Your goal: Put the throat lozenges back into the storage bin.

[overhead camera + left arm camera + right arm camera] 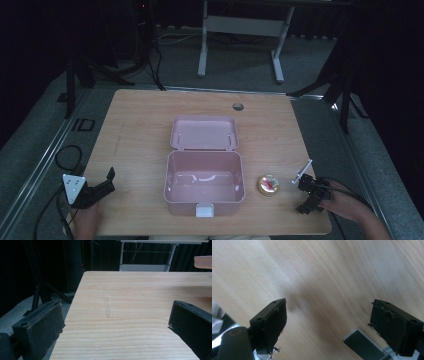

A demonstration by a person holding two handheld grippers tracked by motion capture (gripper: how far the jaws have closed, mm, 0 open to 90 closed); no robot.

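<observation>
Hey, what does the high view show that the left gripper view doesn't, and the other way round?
High view: the open pink box with its raised lid, the small round gold tin to its right, and the right gripper near the table's right edge. Left gripper view: the left gripper close up, jaws wide apart with nothing between them, and a faint scuff mark on the wood. Both: the wooden table and the dark room behind.

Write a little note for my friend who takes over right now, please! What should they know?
Left gripper: open, holding nothing, low over the table at the near left corner.
Right gripper: open, holding nothing, at the near right edge.
Pink box: mid-table, lid swung open, nothing loose inside.
Small round gold tin: on the table right of the box, beside the right gripper.
Done: box opened.
Left, probably: tin into box, close lid.
</observation>
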